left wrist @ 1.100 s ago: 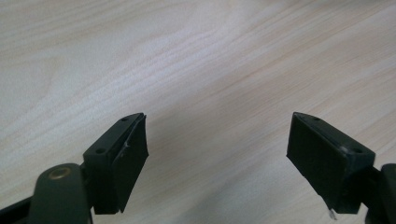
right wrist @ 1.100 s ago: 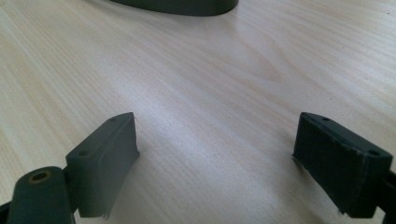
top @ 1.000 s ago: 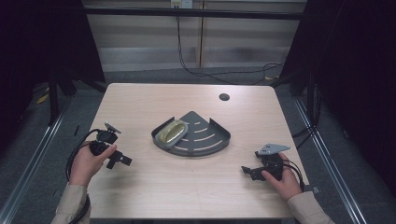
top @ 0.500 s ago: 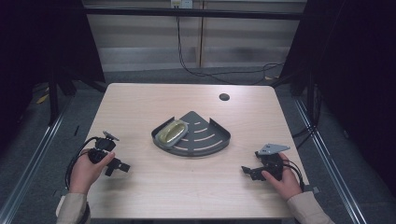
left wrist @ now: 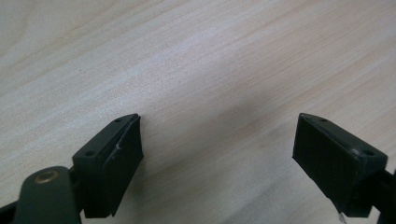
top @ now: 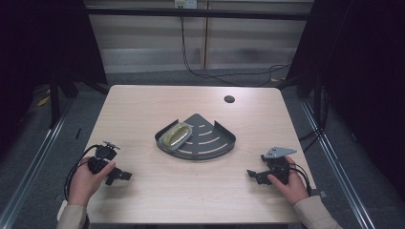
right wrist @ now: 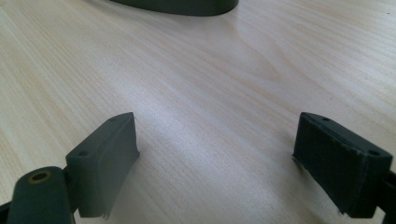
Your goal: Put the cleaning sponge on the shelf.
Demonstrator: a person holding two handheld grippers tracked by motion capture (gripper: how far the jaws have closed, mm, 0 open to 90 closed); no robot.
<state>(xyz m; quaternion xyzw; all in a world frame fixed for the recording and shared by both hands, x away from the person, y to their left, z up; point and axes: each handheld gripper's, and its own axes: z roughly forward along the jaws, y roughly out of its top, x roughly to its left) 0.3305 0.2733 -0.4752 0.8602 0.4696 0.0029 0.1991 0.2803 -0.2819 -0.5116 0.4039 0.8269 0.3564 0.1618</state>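
Both grippers parked low, tray between them.
Spread empty: left gripper [top: 125, 176], just opening wider, and right gripper [top: 251, 173]; nearer the soap-filled corner tray [top: 215, 143], up-left.

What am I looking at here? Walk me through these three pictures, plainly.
No robot here: a person sits at a wooden table holding a hand-operated gripper, a two-jaw clamp, in each hand. The high view looks down from above: the left gripper sits at the lower left, the right gripper at the lower right. The other two pictures come from small cameras riding on each gripper, looking along its two black jaws at the tabletop. Both pairs of jaws stand wide apart with bare wood between them, so nothing is held; the left jaws have just been opening. In the middle lies a dark fan-shaped tray with a yellowish oval object in its left part. A small dark round spot marks the far side.
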